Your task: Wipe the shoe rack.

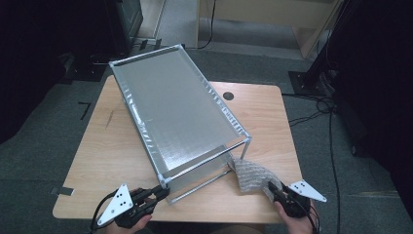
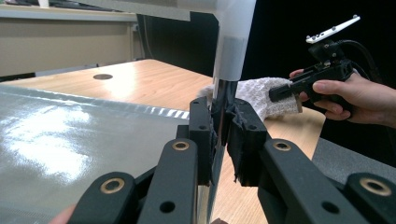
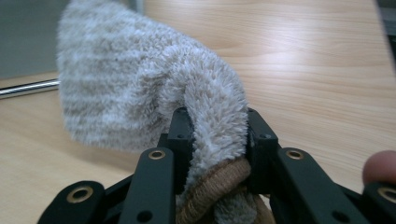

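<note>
Your left hand (image 1: 127, 220) sits low at the table's (image 1: 112, 161) near edge, holding the left gripper (image 1: 160, 191) level, its jaws clamped tight on the near corner post (image 2: 223, 100) of the metal shelf rack (image 1: 180, 114). The rack stands on the table with its mesh top bare. To the right, your right hand (image 1: 295, 222) holds the right gripper (image 1: 271, 188) pointed away from you, jaws pinched on the fuzzy sock (image 3: 154, 88) at its brown cuff. The sock lies on the wood just beside the rack's right near leg, stretching from those jaws toward it
</note>
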`<state>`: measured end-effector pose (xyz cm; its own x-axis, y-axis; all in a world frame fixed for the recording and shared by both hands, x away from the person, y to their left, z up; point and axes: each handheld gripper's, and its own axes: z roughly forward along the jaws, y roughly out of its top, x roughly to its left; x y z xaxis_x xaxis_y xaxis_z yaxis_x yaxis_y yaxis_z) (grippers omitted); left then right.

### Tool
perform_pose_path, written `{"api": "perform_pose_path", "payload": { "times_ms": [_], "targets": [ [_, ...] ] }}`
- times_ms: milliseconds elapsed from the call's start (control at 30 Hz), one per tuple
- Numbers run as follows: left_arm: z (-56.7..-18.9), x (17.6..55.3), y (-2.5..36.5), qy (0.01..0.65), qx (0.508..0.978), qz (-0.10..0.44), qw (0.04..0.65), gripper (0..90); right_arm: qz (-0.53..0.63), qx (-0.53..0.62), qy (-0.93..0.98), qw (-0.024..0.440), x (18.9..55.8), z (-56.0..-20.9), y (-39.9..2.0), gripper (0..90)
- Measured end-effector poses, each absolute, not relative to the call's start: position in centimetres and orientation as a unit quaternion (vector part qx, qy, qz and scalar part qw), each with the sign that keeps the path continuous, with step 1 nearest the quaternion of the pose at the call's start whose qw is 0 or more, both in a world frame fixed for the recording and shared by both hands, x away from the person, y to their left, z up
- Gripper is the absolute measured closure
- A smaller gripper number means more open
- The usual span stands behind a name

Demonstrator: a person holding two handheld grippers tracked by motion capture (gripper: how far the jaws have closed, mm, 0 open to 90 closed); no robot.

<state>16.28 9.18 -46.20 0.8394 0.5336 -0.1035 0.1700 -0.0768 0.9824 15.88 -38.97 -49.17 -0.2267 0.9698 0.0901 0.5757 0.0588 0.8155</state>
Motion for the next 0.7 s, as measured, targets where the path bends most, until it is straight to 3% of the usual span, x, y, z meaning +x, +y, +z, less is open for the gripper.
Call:
{"api": "perform_pose_path", "payload": {
  "times_ms": [200,500,600,633,700],
  "targets": [
    [-46.3,16.3,10.1,0.255,0.713,0.147,0.637,80.6,0.364,0.604,0.642,0.3,16.6,-48.5,-40.2,70.0],
    [-46.4,16.3,10.9,0.257,0.71,0.149,0.639,80.6,0.363,0.618,0.623,0.315,18.5,-49.6,-39.0,66.4],
    [-46.4,16.3,11.1,0.254,0.711,0.149,0.639,80.5,0.367,0.61,0.624,0.322,19.1,-50.0,-38.1,55.0],
    [-46.4,16.3,11.2,0.256,0.708,0.147,0.641,79.3,0.385,0.596,0.623,0.329,19.0,-49.6,-37.5,44.4],
    [-46.7,16.4,11.5,0.261,0.711,0.144,0.637,75.1,0.401,0.58,0.621,0.342,18.6,-48.8,-36.8,36.7]
  ]
}}
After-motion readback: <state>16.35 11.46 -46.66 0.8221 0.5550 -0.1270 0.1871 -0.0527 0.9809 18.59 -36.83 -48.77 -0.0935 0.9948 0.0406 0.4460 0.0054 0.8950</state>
